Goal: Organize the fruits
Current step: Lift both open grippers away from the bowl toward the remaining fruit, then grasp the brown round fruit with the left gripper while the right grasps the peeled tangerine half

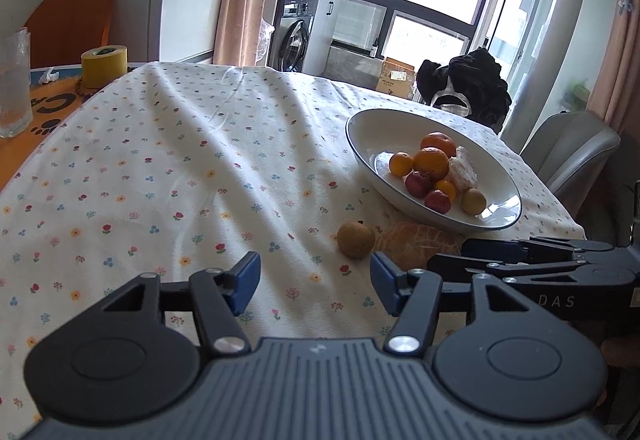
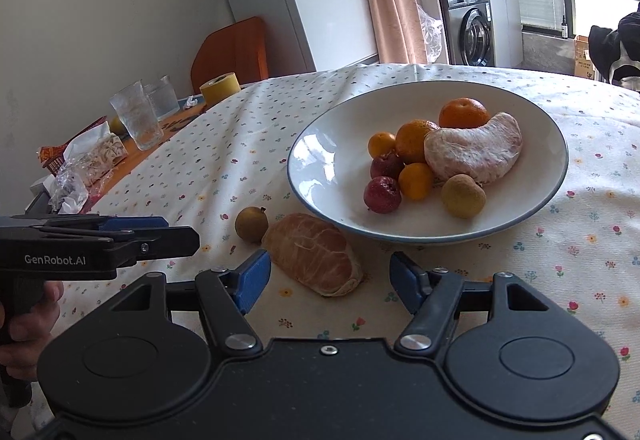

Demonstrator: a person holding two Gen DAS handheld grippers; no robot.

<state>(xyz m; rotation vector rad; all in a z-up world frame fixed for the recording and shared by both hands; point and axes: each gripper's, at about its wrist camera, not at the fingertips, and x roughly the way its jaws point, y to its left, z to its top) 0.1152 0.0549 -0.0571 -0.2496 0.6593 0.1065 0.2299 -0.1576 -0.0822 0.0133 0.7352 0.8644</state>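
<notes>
Fruit bowl on a floral tablecloth, two pieces outside it; both grippers empty.

Left wrist view: the left gripper (image 1: 315, 282) has its blue pads spread apart with nothing between them, over the tablecloth (image 1: 160, 168). Ahead and slightly right of its tips lies a brown round fruit (image 1: 355, 240), touching or just beside a peeled citrus segment (image 1: 416, 244). Further ahead to the right stands the white bowl (image 1: 360, 128) holding oranges and red fruits. The right gripper (image 1: 472, 254) enters from the right, side-on; its opening cannot be judged here.

Right wrist view: the right gripper (image 2: 330, 276) is spread wide and empty. The peeled citrus segment (image 2: 314, 254) lies just ahead between its pads, untouched. The brown round fruit (image 2: 251, 224) sits ahead-left; the bowl (image 2: 320, 152) directly ahead. The left gripper (image 2: 160, 234) shows at left.
</notes>
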